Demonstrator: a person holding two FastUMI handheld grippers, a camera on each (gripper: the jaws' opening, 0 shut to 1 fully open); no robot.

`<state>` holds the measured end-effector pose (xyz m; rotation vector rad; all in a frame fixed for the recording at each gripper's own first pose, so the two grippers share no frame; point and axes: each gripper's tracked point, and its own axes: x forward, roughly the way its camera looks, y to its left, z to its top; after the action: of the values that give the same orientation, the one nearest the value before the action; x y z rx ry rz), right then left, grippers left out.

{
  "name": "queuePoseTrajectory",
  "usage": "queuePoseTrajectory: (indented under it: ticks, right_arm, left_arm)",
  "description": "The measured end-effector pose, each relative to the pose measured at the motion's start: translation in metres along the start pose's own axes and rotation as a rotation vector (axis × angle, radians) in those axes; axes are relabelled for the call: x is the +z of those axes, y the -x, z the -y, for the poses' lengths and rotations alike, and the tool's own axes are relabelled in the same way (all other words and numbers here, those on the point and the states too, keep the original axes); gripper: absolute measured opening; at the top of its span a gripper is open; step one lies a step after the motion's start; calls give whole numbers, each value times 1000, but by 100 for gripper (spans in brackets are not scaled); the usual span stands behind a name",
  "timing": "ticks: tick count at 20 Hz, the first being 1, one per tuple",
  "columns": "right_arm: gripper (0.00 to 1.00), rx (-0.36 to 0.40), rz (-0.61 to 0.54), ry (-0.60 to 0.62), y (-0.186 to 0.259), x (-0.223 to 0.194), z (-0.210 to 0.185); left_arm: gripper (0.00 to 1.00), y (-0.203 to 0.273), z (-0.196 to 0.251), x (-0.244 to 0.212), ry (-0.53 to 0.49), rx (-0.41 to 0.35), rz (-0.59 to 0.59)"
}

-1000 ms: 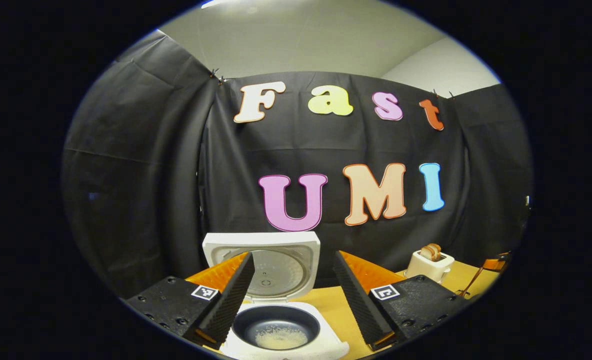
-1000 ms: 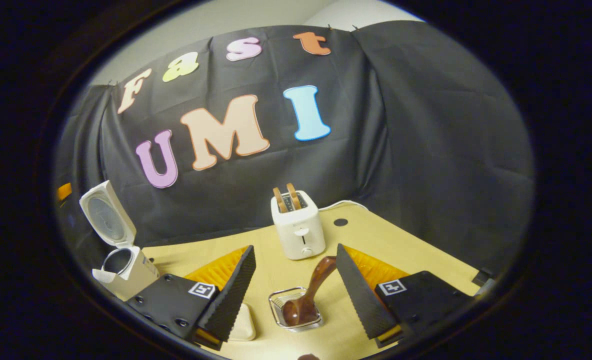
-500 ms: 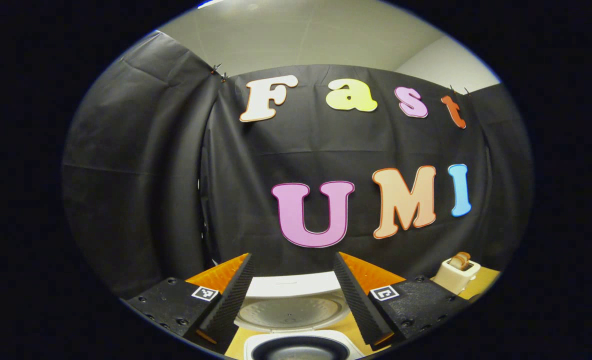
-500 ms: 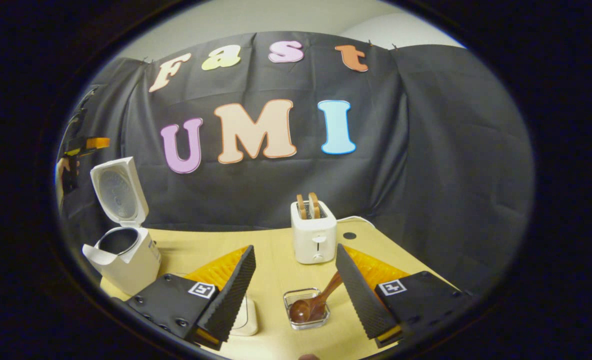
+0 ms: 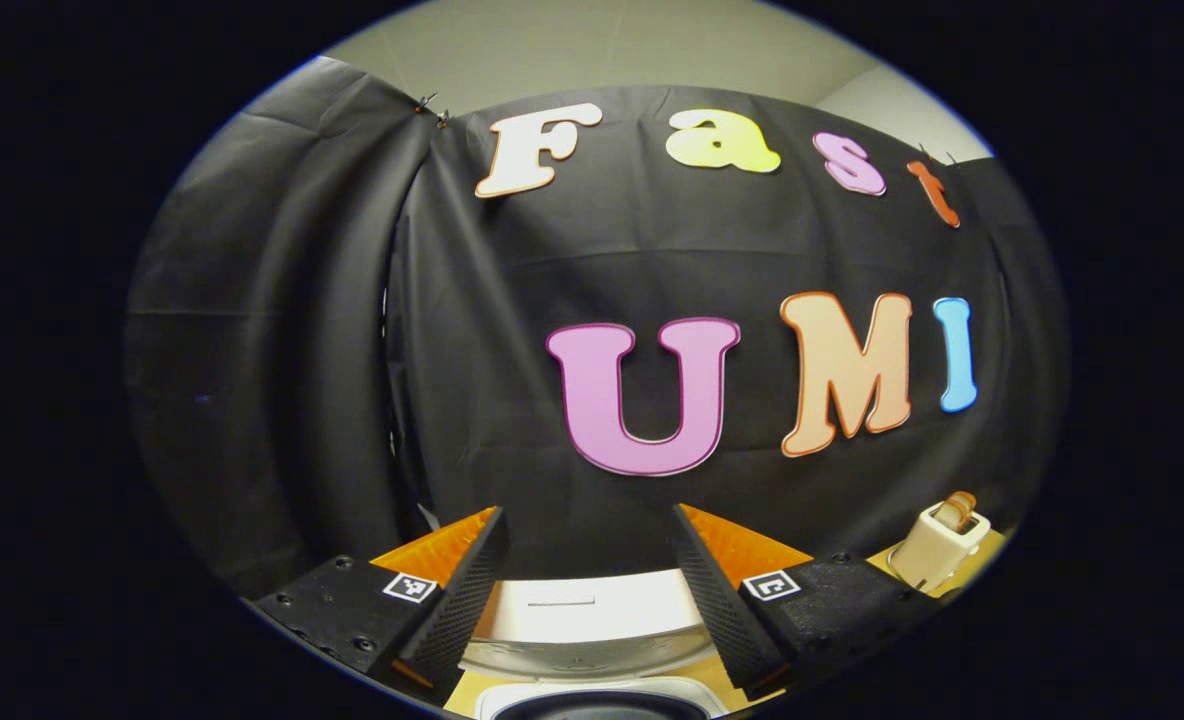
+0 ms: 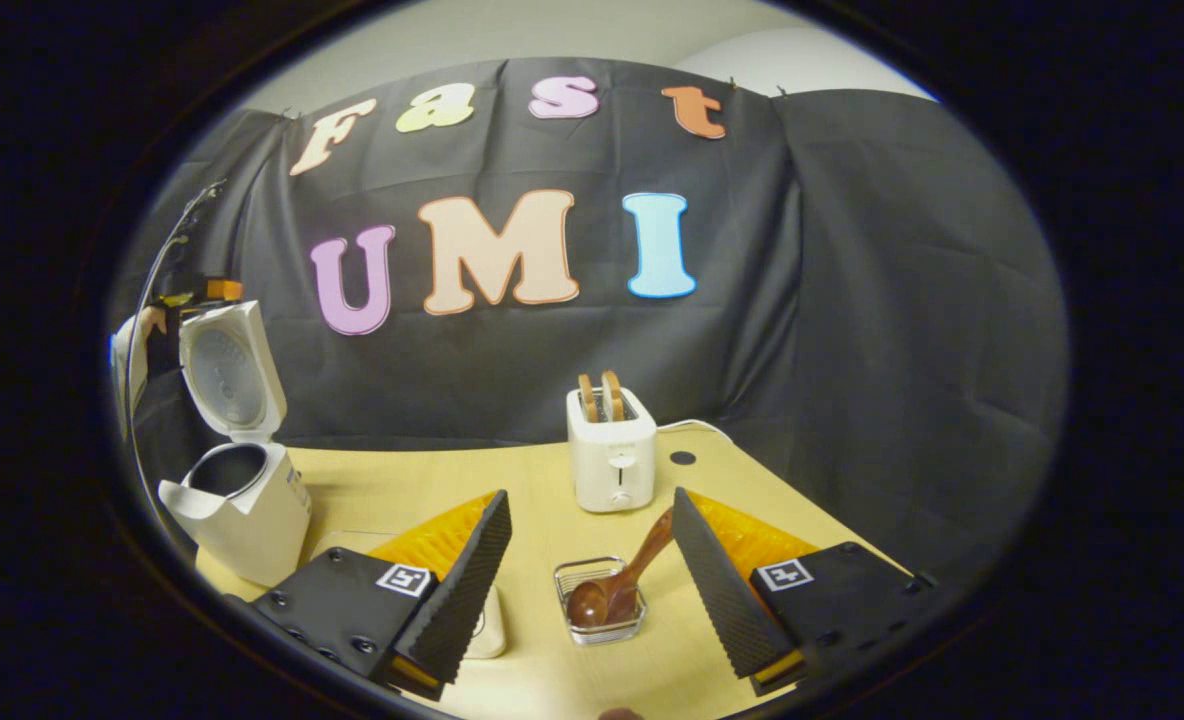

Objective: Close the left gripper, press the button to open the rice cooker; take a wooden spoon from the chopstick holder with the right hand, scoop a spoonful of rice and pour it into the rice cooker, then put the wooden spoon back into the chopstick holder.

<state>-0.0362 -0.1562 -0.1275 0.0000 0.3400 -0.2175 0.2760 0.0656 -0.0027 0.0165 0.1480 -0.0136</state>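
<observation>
The white rice cooker (image 6: 242,505) stands open at the table's left, its lid (image 6: 224,368) upright. In the left gripper view the raised lid (image 5: 582,612) lies low between my left gripper's (image 5: 587,515) spread fingers, with the pot's rim (image 5: 592,700) at the bottom edge. This gripper is open and holds nothing. The wooden spoon (image 6: 624,580) leans in the small clear chopstick holder (image 6: 600,600), bowl down and handle up to the right. My right gripper (image 6: 589,497) is open just short of the holder, apart from the spoon.
A white toaster (image 6: 610,452) with two slices stands at the back of the yellow table (image 6: 402,490); the toaster (image 5: 940,540) also sits right of the cooker. A cream dish (image 6: 490,630) is half hidden behind my right gripper's left finger. A hand (image 6: 152,325) holds the other gripper behind the cooker.
The left gripper has lifted and tilted up, so the cooker's pot slid below its view. The right gripper levelled and drew back from the holder; the spoon stays there.
</observation>
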Motion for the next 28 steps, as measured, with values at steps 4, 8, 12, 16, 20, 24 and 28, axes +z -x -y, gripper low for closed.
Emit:
queuePoseTrajectory:
  ticks: [4, 8, 12, 16, 20, 24, 28]
  right_arm:
    - [100, -9, 2, -8, -2, 3, 5]
    - [100, 23, 25, -17, -9, 10, -4]
    - [100, 61, 35, -33, -15, 13, -16]
    - [100, 99, 36, -40, -22, 16, -28]
    - [100, 128, 41, -53, -24, 17, -38]
    - [100, 160, 49, -61, -26, 20, -48]
    - [100, 181, 46, -58, -27, 21, -56]
  left_arm:
    - [94, 3, 1, -4, 22, 2, -15]
    - [96, 20, 4, -8, 31, -12, -31]
    - [96, 51, 7, -14, 32, -13, -21]
    - [96, 83, 12, -27, 36, -12, -8]
    - [96, 113, 15, -43, 32, 3, 14]
    - [96, 139, 20, -65, 33, 3, 14]
    - [99, 159, 24, -86, 40, -2, 1]
